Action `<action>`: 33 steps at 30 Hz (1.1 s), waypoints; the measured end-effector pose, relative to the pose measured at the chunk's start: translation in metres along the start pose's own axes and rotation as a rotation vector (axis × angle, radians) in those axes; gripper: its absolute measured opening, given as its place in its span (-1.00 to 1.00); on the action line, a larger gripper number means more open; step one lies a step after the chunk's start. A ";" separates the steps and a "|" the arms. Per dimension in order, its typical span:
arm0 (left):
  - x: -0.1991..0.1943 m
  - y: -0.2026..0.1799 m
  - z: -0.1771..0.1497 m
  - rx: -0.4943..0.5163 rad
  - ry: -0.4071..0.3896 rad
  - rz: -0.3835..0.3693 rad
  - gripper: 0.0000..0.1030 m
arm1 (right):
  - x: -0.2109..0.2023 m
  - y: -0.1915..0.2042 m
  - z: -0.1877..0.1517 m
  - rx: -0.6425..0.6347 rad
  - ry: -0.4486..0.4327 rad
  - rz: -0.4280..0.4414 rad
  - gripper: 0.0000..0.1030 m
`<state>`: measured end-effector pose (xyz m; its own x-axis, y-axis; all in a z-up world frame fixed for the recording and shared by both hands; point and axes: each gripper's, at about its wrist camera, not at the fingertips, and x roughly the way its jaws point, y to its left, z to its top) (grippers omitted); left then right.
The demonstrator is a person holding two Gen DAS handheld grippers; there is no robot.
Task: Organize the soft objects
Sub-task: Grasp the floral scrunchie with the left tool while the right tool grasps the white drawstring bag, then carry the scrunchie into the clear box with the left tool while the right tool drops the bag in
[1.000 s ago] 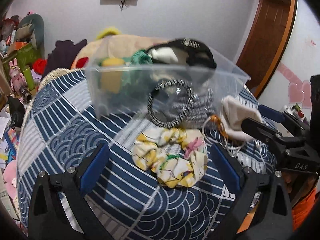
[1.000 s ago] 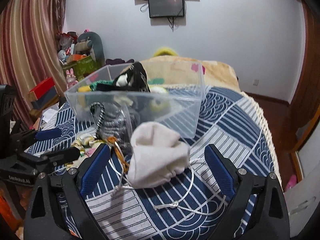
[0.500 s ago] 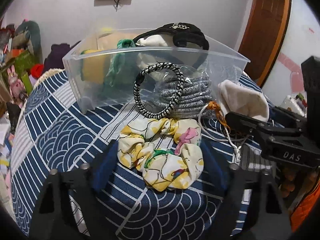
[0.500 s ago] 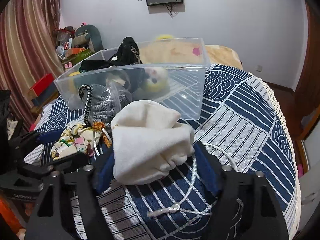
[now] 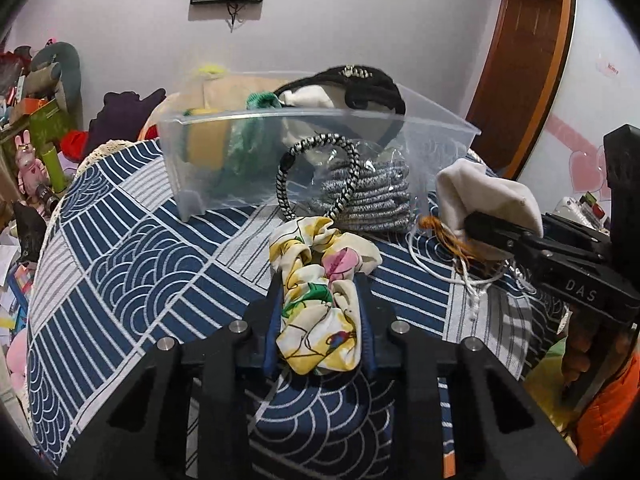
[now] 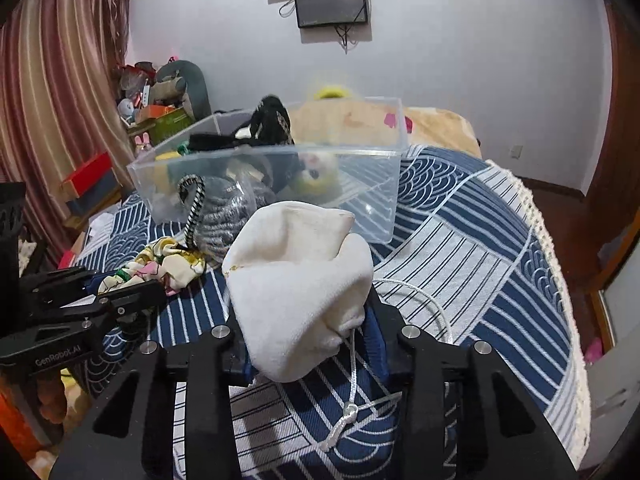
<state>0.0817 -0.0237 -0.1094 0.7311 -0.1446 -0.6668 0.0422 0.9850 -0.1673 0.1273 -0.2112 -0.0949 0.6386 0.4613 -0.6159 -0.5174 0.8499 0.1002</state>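
Note:
My left gripper (image 5: 318, 280) is shut on a yellow floral scrunchie (image 5: 320, 288), which bunches between the blue pads on the bedspread. My right gripper (image 6: 306, 300) is shut on a cream drawstring pouch (image 6: 300, 280); its white cord (image 6: 352, 392) trails toward me. The pouch (image 5: 484, 196) and right gripper also show at the right of the left wrist view. A clear plastic bin (image 5: 436, 136) behind holds a black headband (image 5: 360, 80), a yellow toy and green cloth. A black-and-white hair tie (image 5: 316, 176) and grey coiled bundle (image 5: 372, 196) lean against its front.
The blue patterned bedspread (image 5: 132, 248) covers the surface. Its right edge with white fringe (image 6: 560, 264) drops to the floor. Clutter, toys and boxes (image 6: 156, 112) stand at the far left by a striped curtain. A wooden door (image 5: 520, 52) is at the far right.
Both grippers moved forward and closed: the left onto the scrunchie, the right onto the cream pouch. Both were open and short of them a second ago.

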 end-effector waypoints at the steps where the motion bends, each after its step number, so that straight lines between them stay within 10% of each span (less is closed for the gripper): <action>1: -0.002 0.003 0.001 -0.002 -0.004 -0.002 -0.38 | -0.003 0.000 0.001 -0.001 -0.009 0.002 -0.25; 33: -0.060 0.026 0.087 -0.003 -0.256 0.089 -0.38 | -0.047 0.018 0.088 -0.132 -0.307 -0.073 -0.25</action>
<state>0.0978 0.0185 -0.0105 0.8801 -0.0282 -0.4739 -0.0320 0.9924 -0.1185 0.1384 -0.1947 0.0046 0.8080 0.4724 -0.3520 -0.5201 0.8527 -0.0496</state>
